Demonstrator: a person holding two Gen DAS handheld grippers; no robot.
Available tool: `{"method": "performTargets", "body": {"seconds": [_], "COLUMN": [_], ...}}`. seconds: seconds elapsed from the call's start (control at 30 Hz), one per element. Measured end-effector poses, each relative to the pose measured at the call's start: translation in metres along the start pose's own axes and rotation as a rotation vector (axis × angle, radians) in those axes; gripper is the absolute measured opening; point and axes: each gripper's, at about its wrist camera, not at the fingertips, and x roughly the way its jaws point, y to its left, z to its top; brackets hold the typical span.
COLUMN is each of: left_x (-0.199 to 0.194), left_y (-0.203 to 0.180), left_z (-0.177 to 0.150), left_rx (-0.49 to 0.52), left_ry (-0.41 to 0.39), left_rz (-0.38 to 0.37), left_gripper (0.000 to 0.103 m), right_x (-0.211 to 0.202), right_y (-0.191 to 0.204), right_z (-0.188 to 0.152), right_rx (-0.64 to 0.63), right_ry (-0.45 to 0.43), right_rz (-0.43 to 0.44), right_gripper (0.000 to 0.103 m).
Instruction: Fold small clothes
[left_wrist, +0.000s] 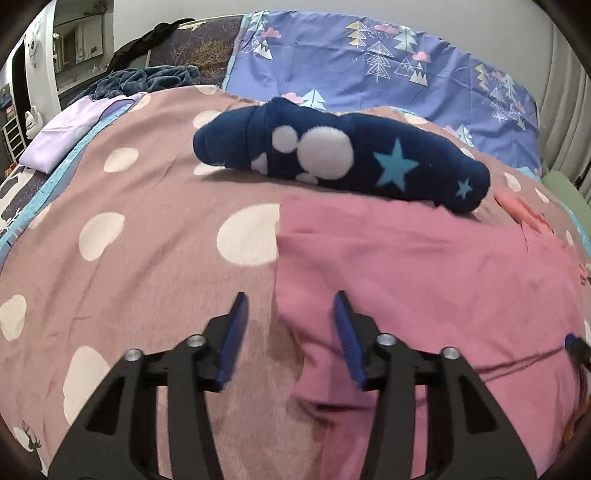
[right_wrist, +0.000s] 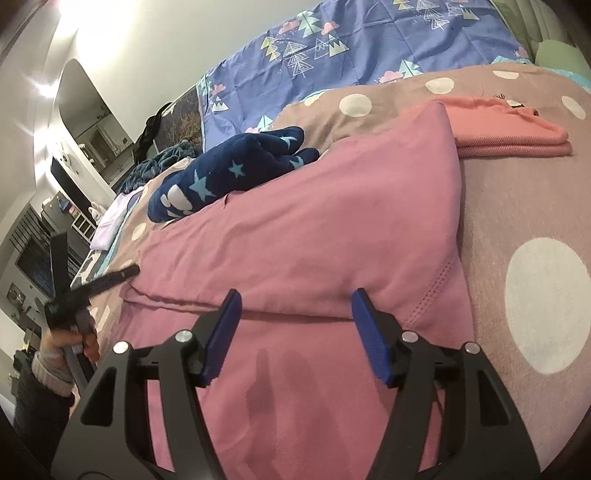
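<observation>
A pink garment (left_wrist: 424, 280) lies spread on the spotted bedcover (left_wrist: 147, 258), folded over itself with the fold's edge running across the right wrist view. My left gripper (left_wrist: 290, 301) hovers open over its left edge, and no cloth is pinched between the blue pads. My right gripper (right_wrist: 297, 295) stands open just above the folded edge of the pink garment (right_wrist: 314, 229), its pads clear of the cloth. The left gripper (right_wrist: 123, 275) also shows at the garment's far left side, held by a hand (right_wrist: 62, 339).
A navy fleece garment with stars (left_wrist: 351, 158) lies bunched behind the pink one. A folded salmon garment (right_wrist: 509, 136) sits at the right, a folded lilac cloth (left_wrist: 62, 140) at the left. A blue tree-print sheet (left_wrist: 369, 59) lies at the back.
</observation>
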Motion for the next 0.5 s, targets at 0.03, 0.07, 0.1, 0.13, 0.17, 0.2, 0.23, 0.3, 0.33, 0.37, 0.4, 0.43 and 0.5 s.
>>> {"method": "performTargets", "body": {"seconds": [0.03, 0.07, 0.1, 0.13, 0.17, 0.2, 0.23, 0.3, 0.33, 0.37, 0.4, 0.43, 0.5], "left_x": [-0.002, 0.0, 0.003, 0.005, 0.004, 0.002, -0.001, -0.008, -0.014, -0.02, -0.025, -0.032, -0.039], "left_y": [0.0, -0.003, -0.008, -0.011, -0.013, -0.014, -0.014, -0.013, -0.012, -0.011, -0.01, -0.007, -0.005], "left_z": [-0.003, -0.008, -0.013, -0.018, -0.019, -0.018, -0.018, -0.021, -0.025, -0.028, -0.033, -0.04, -0.053], "left_rx": [0.016, 0.051, 0.076, 0.092, 0.099, 0.098, 0.095, 0.092, 0.095, 0.097, 0.095, 0.091, 0.104], "left_ry": [-0.003, 0.006, 0.02, 0.021, 0.013, 0.015, 0.018, 0.021, 0.017, 0.012, 0.009, 0.006, 0.013], "left_rz": [0.0, 0.008, 0.019, 0.031, 0.04, 0.036, 0.032, 0.012, -0.012, -0.033, -0.053, -0.071, -0.085], "left_gripper": [0.062, 0.064, 0.065, 0.068, 0.069, 0.069, 0.069, 0.069, 0.069, 0.069, 0.071, 0.071, 0.072], "right_x": [-0.001, -0.002, -0.003, -0.005, -0.006, -0.007, -0.009, -0.014, -0.017, -0.019, -0.023, -0.027, -0.035], "right_y": [-0.001, -0.002, -0.005, -0.007, -0.009, -0.013, -0.016, -0.023, -0.027, -0.028, -0.03, -0.032, -0.039], "right_z": [0.0, 0.0, 0.001, 0.001, 0.001, 0.001, 0.001, 0.001, 0.001, 0.0, -0.001, -0.002, -0.004], "right_rx": [0.005, 0.015, 0.027, 0.04, 0.056, 0.079, 0.096, 0.132, 0.14, 0.141, 0.141, 0.143, 0.167], "right_ry": [-0.006, -0.016, -0.027, -0.035, -0.042, -0.051, -0.061, -0.08, -0.092, -0.097, -0.105, -0.113, -0.129], "right_rz": [-0.006, -0.021, -0.04, -0.062, -0.081, -0.106, -0.126, -0.154, -0.167, -0.171, -0.178, -0.193, -0.217], "right_gripper": [0.061, 0.06, 0.058, 0.055, 0.051, 0.049, 0.046, 0.041, 0.04, 0.04, 0.04, 0.04, 0.04]}}
